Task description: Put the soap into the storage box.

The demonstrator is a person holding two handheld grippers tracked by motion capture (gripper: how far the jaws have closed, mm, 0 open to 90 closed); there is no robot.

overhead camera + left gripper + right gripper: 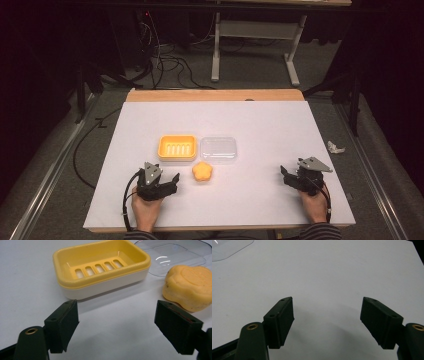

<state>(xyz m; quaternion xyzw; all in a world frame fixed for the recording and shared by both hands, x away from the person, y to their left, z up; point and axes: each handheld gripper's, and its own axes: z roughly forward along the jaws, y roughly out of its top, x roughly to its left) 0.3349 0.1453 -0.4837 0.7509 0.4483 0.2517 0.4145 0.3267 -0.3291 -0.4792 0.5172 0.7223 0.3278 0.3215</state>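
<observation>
Both claws are mine: left gripper [170, 181] gapes wide at lower left, empty; soap [202, 171] lies just right of it, below the yellow dish [177, 148]; right gripper [287, 175] gapes wide too, lower right.

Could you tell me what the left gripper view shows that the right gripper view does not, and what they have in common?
The left gripper view alone shows the yellow soap dish with its slotted floor and the orange soap bar lying on the table beside it. The right gripper view alone shows a broad bare stretch of table ahead of its jaws. Both share the white table, part of the clear plastic lid, and a pair of black jaws standing wide apart with nothing between them.
</observation>
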